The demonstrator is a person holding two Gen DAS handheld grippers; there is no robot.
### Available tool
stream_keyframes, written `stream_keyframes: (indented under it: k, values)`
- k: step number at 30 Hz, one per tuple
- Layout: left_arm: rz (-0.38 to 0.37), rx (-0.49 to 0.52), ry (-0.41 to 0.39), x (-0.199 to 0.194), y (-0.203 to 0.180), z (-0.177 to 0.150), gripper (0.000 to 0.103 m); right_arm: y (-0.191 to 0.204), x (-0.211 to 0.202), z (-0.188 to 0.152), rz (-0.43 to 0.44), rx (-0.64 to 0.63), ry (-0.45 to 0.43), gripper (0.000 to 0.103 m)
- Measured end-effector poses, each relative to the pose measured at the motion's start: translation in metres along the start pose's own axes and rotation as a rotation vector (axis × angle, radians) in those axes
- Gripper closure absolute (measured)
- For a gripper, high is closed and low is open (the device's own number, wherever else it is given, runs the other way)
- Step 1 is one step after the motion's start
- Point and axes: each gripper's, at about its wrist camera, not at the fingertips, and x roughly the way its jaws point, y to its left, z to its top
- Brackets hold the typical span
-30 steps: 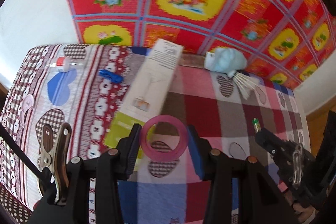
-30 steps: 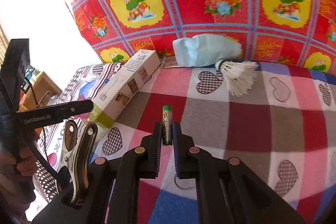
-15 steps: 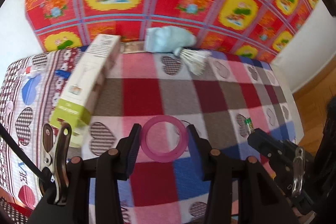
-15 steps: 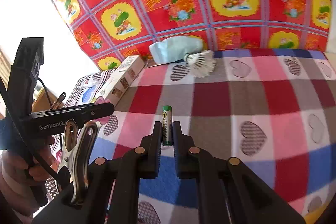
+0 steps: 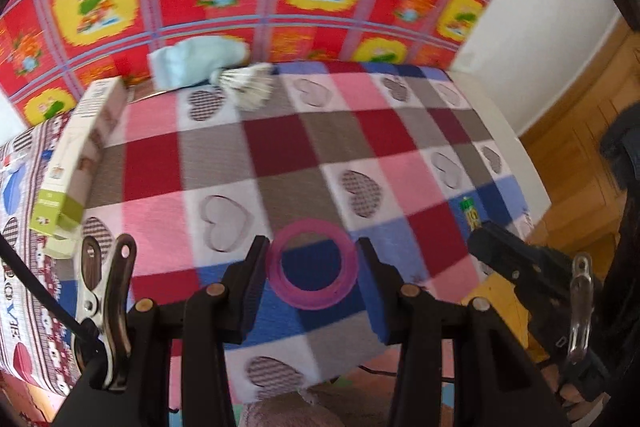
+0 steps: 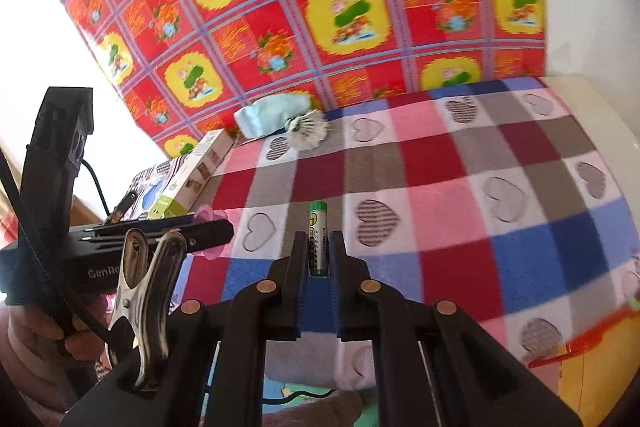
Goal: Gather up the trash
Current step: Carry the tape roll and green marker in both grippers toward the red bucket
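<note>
Left tongs clamped on ring, right tongs on battery. Both swung off toward blanket edge. Probably heading binward.

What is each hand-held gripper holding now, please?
Left hand-held gripper: closed on the pink ring.
Right hand-held gripper: closed on the green battery.

Bright daylight, blown-out white at the left edges, motion blur across the cloth patterns, strong fisheye bending with dark corners.

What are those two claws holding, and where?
Left gripper clamps a pink ring across its outer rim; right gripper pinches a green battery by its lower sides.
</note>
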Motion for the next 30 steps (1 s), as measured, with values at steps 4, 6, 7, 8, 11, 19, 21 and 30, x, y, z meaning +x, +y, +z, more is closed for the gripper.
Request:
stream_keyframes:
  k: [4,6,7,8,11,19,21,30]
  values:
    - [-0.025,0.042,0.008,0.004,-0.036,-0.006,0.058,-0.021,-0.022,-0.008,-0.018,0.027,-0.022,0.092]
    - [-0.037,0.057,0.017,0.006,-0.052,-0.009,0.058,-0.030,-0.033,-0.012,-0.028,0.035,-0.031,0.092]
    - [-0.042,0.066,0.020,0.007,-0.060,-0.011,0.058,-0.036,-0.039,-0.015,-0.032,0.040,-0.035,0.092]
    - [-0.046,0.079,0.020,0.008,-0.071,-0.014,0.058,-0.042,-0.045,-0.017,-0.037,0.045,-0.040,0.092]
    - [-0.057,0.105,0.019,0.010,-0.096,-0.019,0.058,-0.058,-0.061,-0.023,-0.048,0.061,-0.054,0.092]
    - [-0.083,0.155,0.020,0.018,-0.154,-0.023,0.058,-0.103,-0.098,-0.034,-0.083,0.094,-0.080,0.092]
    - [-0.090,0.169,0.027,0.022,-0.168,-0.022,0.058,-0.113,-0.106,-0.035,-0.097,0.101,-0.085,0.092]
    - [-0.146,0.273,0.046,0.039,-0.228,-0.009,0.058,-0.168,-0.141,-0.032,-0.180,0.177,-0.137,0.092]
